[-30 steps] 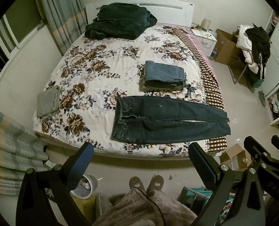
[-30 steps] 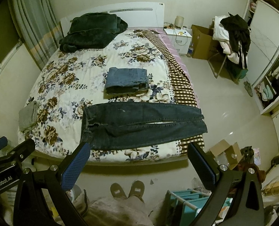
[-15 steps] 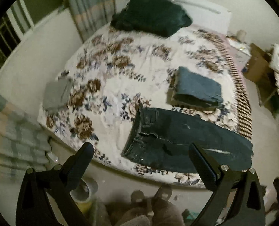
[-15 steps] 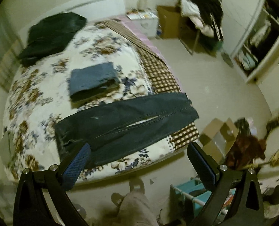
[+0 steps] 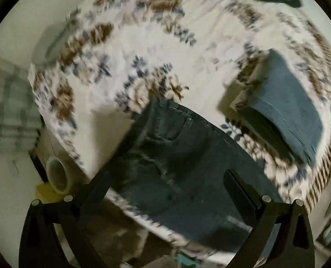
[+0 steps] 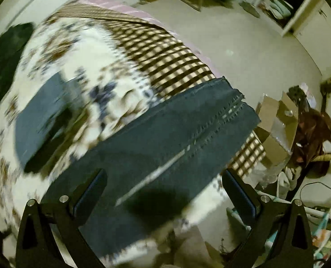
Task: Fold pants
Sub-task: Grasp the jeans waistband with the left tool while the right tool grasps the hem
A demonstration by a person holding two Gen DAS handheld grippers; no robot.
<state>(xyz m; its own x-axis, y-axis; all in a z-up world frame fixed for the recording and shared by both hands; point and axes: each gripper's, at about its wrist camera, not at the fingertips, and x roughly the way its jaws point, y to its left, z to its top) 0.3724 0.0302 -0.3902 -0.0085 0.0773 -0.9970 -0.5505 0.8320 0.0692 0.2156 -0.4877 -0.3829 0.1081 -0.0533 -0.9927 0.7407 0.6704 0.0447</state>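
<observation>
Left wrist view: the dark pants (image 5: pixel 187 160) are seen spread flat near the edge of the bed (image 5: pixel 143 51), waistband end toward the left gripper (image 5: pixel 167 178). Its jaws are held wide apart and nothing is gripped between them; the waist and seat of the pants are framed in the gap, with the left finger (image 5: pixel 96 187) seen over the waistband edge and the right finger (image 5: pixel 239 187) over the upper legs. Whether the fingers touch the cloth cannot be told, as the picture is blurred. A folded pair of blue jeans (image 5: pixel 286 111) is seen on the bedspread beyond the pants, well apart from the jaws.

From the right wrist view, the leg ends of the pants (image 6: pixel 176 138) are seen lying across the bed's corner over a checked cover (image 6: pixel 165 51), the hems (image 6: pixel 241 107) reaching the bed's edge. The right gripper (image 6: pixel 165 189) is likewise spread wide with nothing held; the lower legs are seen between its fingers (image 6: pixel 92 192), and contact cannot be judged. Cardboard boxes (image 6: pixel 277 122) are seen on the floor beside the bed.
</observation>
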